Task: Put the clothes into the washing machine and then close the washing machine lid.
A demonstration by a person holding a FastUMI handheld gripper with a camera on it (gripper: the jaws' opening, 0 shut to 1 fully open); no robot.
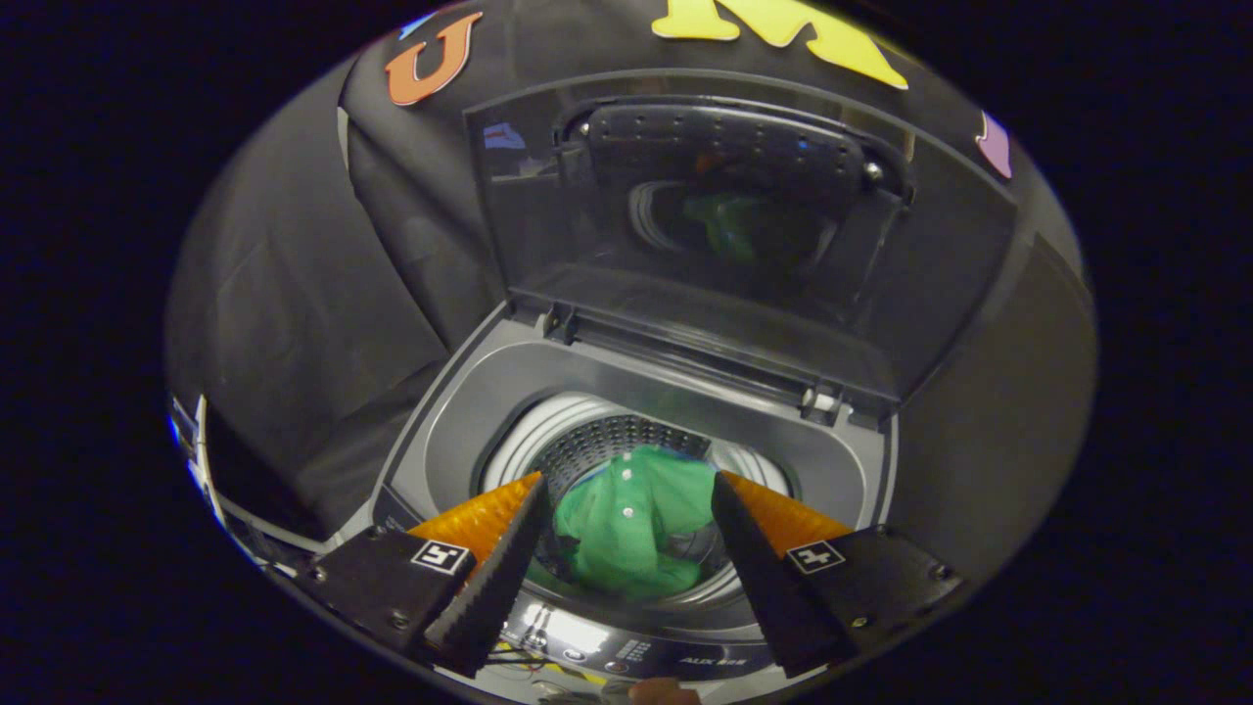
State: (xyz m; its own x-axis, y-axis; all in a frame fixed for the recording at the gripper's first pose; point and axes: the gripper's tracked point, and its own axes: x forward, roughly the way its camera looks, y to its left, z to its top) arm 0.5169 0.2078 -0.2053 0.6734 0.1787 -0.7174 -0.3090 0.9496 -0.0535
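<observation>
Between the spread fingers of the gripper (626, 548), which pinch nothing, the green shirt (631, 529) lies down in the drum (587, 446) of the washing machine (460, 431), just ahead of and below the tips. Beyond them the lid (744, 235) stands propped upright on its hinges. Likely risks: the open fingers glance off the lid edge and it slams, or raised cloth catches under the closing lid.
</observation>
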